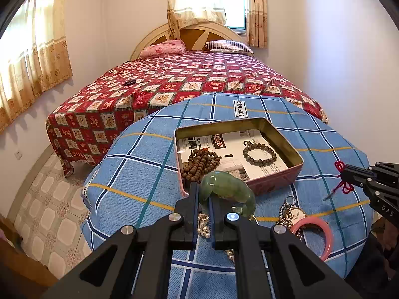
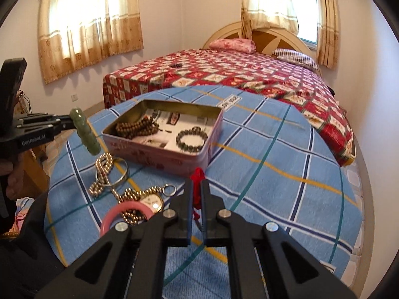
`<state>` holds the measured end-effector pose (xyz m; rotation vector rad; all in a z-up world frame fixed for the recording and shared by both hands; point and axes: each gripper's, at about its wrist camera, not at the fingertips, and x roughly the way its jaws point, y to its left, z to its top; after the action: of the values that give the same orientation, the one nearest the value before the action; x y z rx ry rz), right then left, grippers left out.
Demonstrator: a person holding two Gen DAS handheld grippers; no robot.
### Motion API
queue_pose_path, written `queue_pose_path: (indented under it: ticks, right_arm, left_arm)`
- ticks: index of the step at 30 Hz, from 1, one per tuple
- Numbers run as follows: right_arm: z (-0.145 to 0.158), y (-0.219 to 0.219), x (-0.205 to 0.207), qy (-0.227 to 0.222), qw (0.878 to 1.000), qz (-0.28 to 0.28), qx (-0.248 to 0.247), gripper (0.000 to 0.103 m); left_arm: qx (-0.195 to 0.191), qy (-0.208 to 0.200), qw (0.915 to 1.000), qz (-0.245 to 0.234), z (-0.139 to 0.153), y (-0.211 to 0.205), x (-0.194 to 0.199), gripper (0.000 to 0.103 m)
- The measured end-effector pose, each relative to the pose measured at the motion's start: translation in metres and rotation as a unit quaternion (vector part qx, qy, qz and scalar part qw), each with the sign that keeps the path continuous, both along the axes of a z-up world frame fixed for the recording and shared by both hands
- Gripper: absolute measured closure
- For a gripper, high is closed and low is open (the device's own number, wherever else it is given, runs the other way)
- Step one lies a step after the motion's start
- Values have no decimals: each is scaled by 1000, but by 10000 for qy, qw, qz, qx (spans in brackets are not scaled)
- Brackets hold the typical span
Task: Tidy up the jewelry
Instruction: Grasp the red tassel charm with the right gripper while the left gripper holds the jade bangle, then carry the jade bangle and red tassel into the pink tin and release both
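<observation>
While the left gripper hangs at 6 o'clock of the left wrist view, jaws pinched on a green jade bangle, it's just above the near rim of the pink rectangular tin. Inside the tin: brown wooden bead string at 9 o'clock, dark bead bracelet at 3. Near side, on the blue plaid cloth: pearl strand, pocket watch w/ ball chain, pink plastic bangle. Right gripper clamped tight on a red knotted cord, lifted off the cloth.
</observation>
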<state>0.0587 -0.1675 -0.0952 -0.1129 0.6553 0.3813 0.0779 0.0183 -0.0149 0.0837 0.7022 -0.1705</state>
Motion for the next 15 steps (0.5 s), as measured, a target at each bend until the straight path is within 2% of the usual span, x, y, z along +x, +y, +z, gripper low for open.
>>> queue_pose_path:
  ticks: [15]
  right_arm:
    - [21,10,16,-260,9995,151,-14,96]
  left_arm:
    - [13,-49,9999,141,5,7,8,97]
